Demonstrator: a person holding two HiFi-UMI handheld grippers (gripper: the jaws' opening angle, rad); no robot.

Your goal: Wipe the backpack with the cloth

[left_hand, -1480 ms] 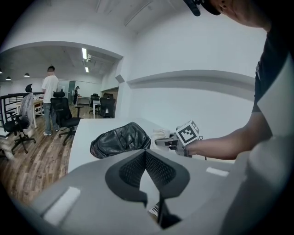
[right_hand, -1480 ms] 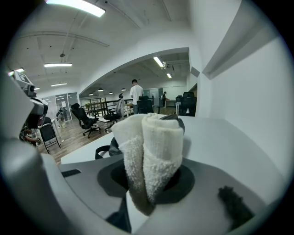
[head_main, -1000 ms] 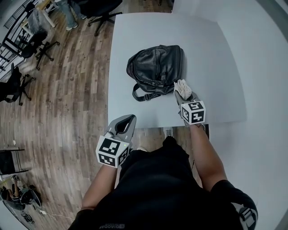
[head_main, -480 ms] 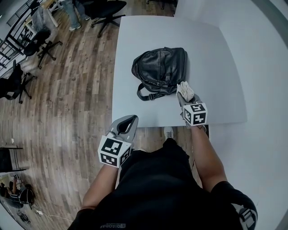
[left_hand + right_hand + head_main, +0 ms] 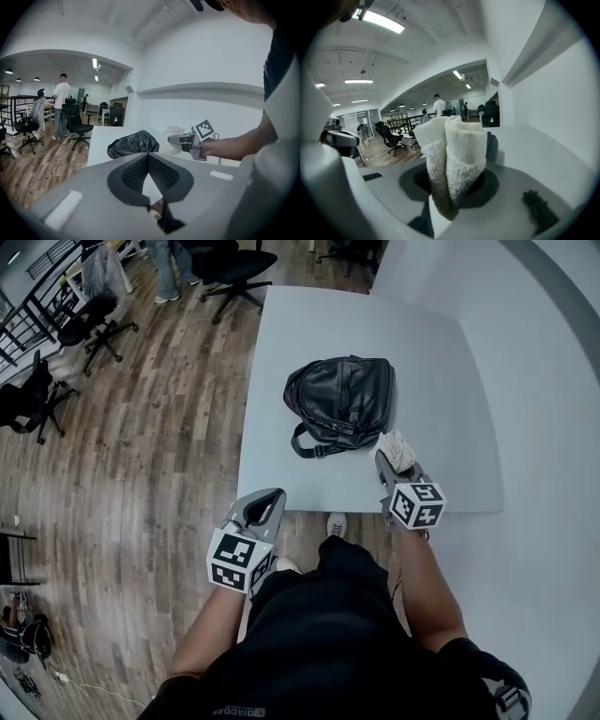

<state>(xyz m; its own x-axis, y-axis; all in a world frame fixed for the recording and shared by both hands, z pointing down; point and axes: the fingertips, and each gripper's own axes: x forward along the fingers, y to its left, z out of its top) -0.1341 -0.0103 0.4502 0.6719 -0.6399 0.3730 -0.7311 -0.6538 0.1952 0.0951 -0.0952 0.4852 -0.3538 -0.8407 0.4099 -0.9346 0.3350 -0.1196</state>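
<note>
Open office: black swivel chairs (image 5: 228,265) on wood floor (image 5: 141,456).

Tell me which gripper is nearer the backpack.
Right. The right gripper, shut on the cloth, is just beside the backpack; the left gripper is farther off, past the near edge of the table.

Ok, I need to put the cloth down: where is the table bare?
Bare table: the far end beyond the backpack, the wide strip between it and the right edge, and the near-left corner in front of its strap. It is crowded only at the backpack's near-right corner, where the right gripper holds the cloth.
</note>
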